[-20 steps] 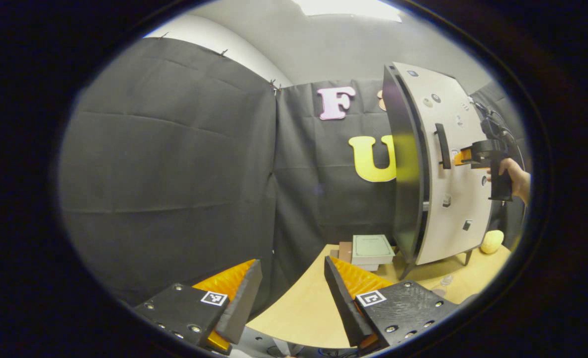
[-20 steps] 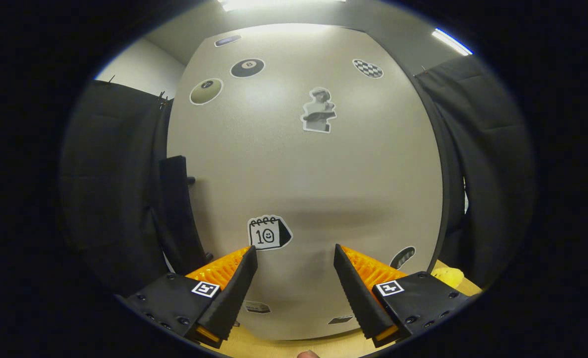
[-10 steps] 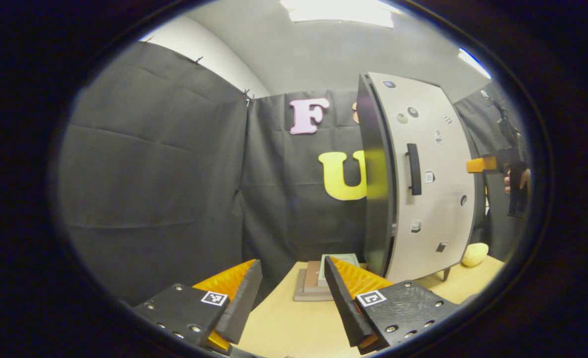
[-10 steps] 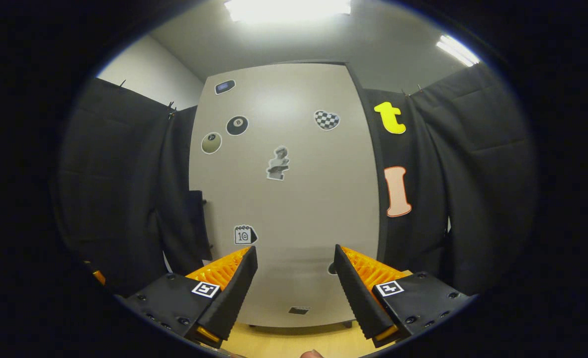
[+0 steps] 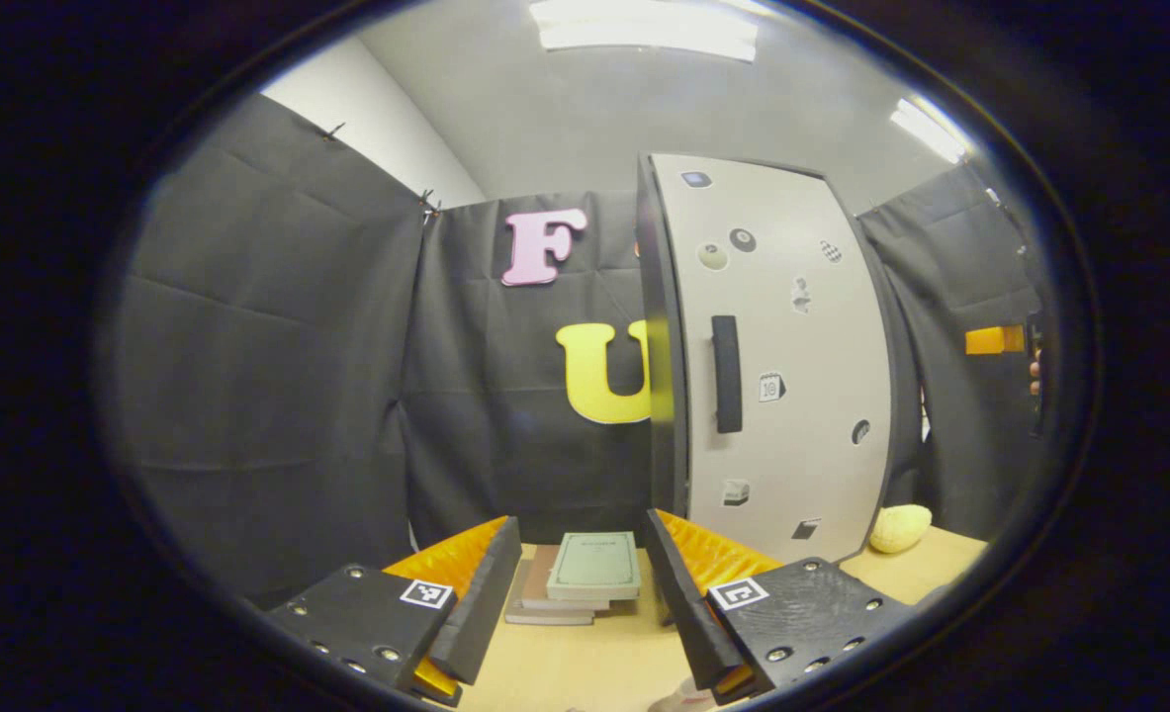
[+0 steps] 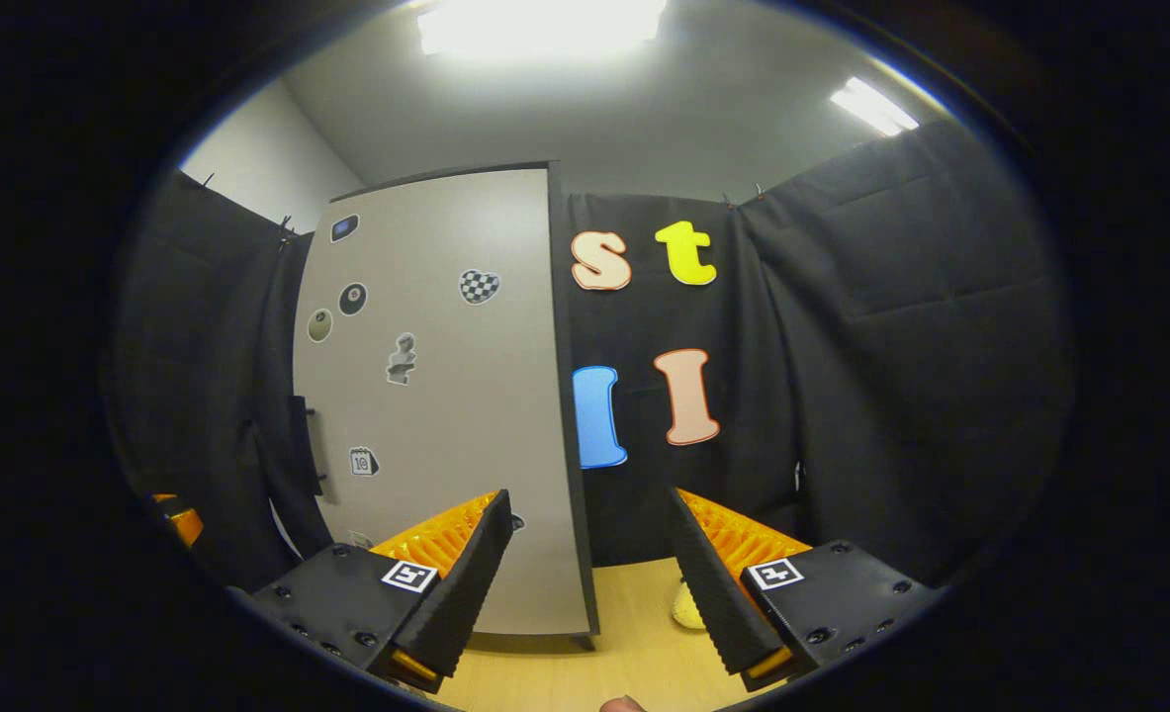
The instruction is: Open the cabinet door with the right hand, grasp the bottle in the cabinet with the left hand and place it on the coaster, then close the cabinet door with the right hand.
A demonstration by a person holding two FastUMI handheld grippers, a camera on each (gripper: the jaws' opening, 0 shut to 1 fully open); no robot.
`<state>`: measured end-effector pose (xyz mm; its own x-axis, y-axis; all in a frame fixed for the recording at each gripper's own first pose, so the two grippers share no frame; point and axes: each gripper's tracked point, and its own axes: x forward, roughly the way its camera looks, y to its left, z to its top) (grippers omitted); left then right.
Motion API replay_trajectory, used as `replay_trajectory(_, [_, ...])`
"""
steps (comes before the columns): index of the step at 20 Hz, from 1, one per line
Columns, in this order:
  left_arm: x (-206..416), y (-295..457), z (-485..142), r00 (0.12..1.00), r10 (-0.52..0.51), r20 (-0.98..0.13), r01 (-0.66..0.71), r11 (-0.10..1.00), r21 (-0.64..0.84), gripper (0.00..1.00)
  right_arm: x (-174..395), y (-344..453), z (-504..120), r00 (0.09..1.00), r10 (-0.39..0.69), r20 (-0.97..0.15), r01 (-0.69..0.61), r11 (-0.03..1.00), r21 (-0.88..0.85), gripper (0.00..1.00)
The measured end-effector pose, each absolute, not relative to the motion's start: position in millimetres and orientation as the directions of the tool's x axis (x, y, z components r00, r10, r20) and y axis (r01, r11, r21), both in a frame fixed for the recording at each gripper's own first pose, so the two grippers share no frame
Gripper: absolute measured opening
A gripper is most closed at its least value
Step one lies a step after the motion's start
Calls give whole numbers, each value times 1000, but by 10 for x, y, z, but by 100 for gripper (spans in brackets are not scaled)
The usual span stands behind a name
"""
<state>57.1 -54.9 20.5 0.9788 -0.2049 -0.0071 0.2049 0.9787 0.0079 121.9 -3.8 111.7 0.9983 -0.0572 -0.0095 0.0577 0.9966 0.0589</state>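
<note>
Tabletop [image 5: 585, 663] behind empty, parted hand-held gripper [image 5: 575, 583]

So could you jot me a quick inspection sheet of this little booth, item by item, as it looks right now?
Surface: light wooden table.
Job's things: cabinet door shut, black handle on its left side, stickers across its front.
Clutter: stack of books left of the cabinet; a pale yellow lumpy object at its right foot.
Grippers: left gripper open, holding nothing; right gripper open, holding nothing, back from the door.
Cables: nothing seen.
Surroundings: black cloth walls, ceiling lights.
</note>
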Motion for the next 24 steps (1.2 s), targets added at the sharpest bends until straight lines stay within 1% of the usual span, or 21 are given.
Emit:
replay_trajectory(1, [578, -643, 246, 977, -215, -3, 215, 977, 6, 77, 1171, -182, 1114, 997, -73, -8, 74, 996, 50, 98])
replay_trajectory(2, [600, -719, 270, 975, -222, 0, 222, 975, 4, 80, 1118, -326, 1083, 996, -89, -10, 90, 995, 38, 98])
replay_trajectory(7, [663, -940, 361, 974, -226, -8, 227, 974, 19, 76, 934, -795, 984, 995, -102, -3, 102, 995, -20, 98])
replay_trajectory(8, [671, -955, 361, 975, -223, -13, 223, 974, 26, 78, 915, -822, 951, 996, -91, -3, 91, 996, -26, 98])
replay_trajectory(9, [671, -973, 370, 975, -221, -18, 221, 975, 30, 76, 892, -848, 924, 997, -80, -2, 80, 996, -33, 98])
replay_trajectory(10, [688, -987, 362, 976, -215, -26, 216, 976, 34, 78, 926, -844, 890, 997, -75, -2, 75, 996, -42, 98])
replay_trajectory(11, [684, -996, 363, 977, -212, -34, 213, 976, 37, 76, 938, -864, 847, 997, -74, -4, 74, 996, -51, 98])
replay_trajectory(13, [702, -1021, 368, 978, -204, -34, 205, 978, 44, 76, 941, -936, 759, 997, -75, -9, 74, 995, -60, 98])
replay_trajectory(14, [709, -1012, 381, 980, -199, -32, 200, 978, 51, 78, 906, -964, 724, 997, -73, -12, 72, 996, -58, 98])
replay_trajectory(18, [711, -969, 378, 985, -169, -34, 171, 982, 80, 78, 927, -1017, 574, 997, -62, -35, 61, 998, -15, 98])
replay_trajectory(19, [713, -948, 374, 986, -162, -35, 164, 983, 79, 78, 942, -1021, 549, 997, -62, -40, 61, 998, -5, 98])
replay_trajectory(20, [709, -918, 369, 987, -154, -36, 156, 985, 75, 76, 964, -1025, 529, 997, -59, -41, 60, 998, 3, 98])
replay_trajectory(24, [721, -827, 322, 991, -129, -43, 132, 989, 63, 76, 1049, -979, 533, 998, -47, -33, 48, 999, 20, 98])
